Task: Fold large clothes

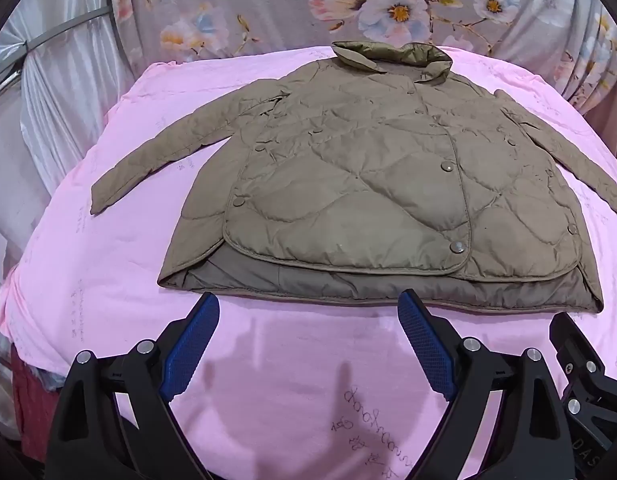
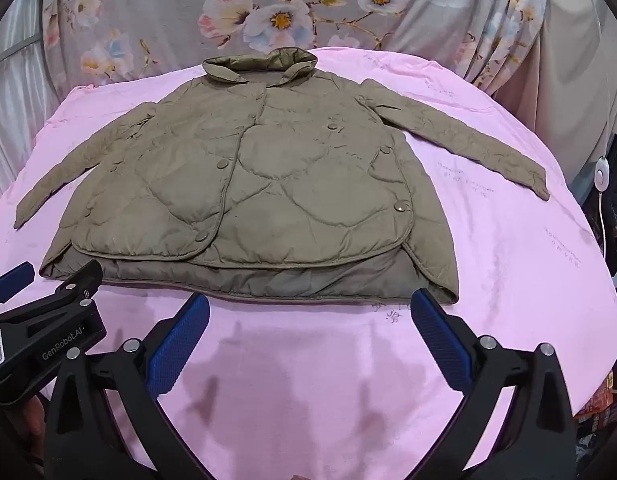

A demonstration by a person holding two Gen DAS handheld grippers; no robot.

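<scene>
An olive quilted jacket [image 1: 360, 184] lies flat and face up on a pink sheet [image 1: 108, 280], buttoned, collar at the far side, both sleeves spread outward. It also shows in the right wrist view [image 2: 248, 184]. My left gripper [image 1: 308, 308] is open and empty, hovering just short of the jacket's near hem, left of its middle. My right gripper [image 2: 310, 308] is open and empty, just short of the hem's right part. The left gripper's body shows at the left edge of the right wrist view [image 2: 48, 320].
The pink sheet [image 2: 508, 280] covers a bed-like surface that drops off at left and right. A floral grey curtain [image 1: 268, 4] hangs behind. A white cord with a switch [image 2: 600, 176] hangs at the far right.
</scene>
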